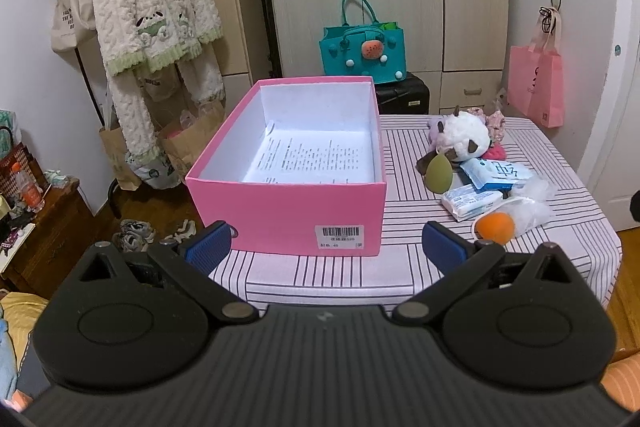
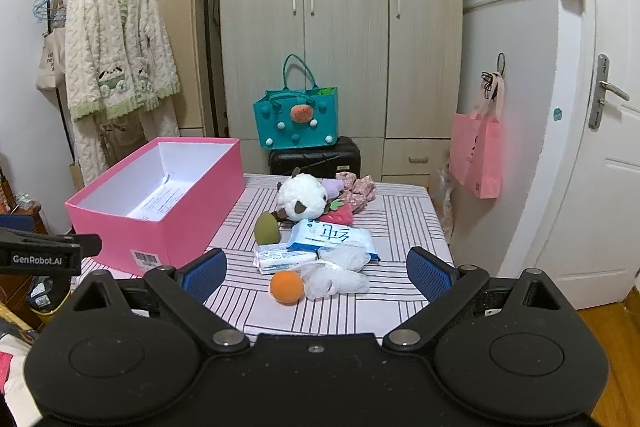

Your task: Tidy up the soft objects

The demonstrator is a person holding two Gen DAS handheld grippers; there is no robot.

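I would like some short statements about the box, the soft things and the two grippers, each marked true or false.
1. The pink box holds only printed paper. True.
2. The orange ball lies inside the box. False: it lies on the striped table.
3. The right gripper grips the white plush toy. False: its fingers are open and empty.
4. The left gripper is open. True.
5. The green sponge lies near the plush toy. True.

A striped table (image 2: 392, 211) carries a pink box (image 2: 172, 227) at its left edge, soft things (image 2: 316, 239) heaped near its right.
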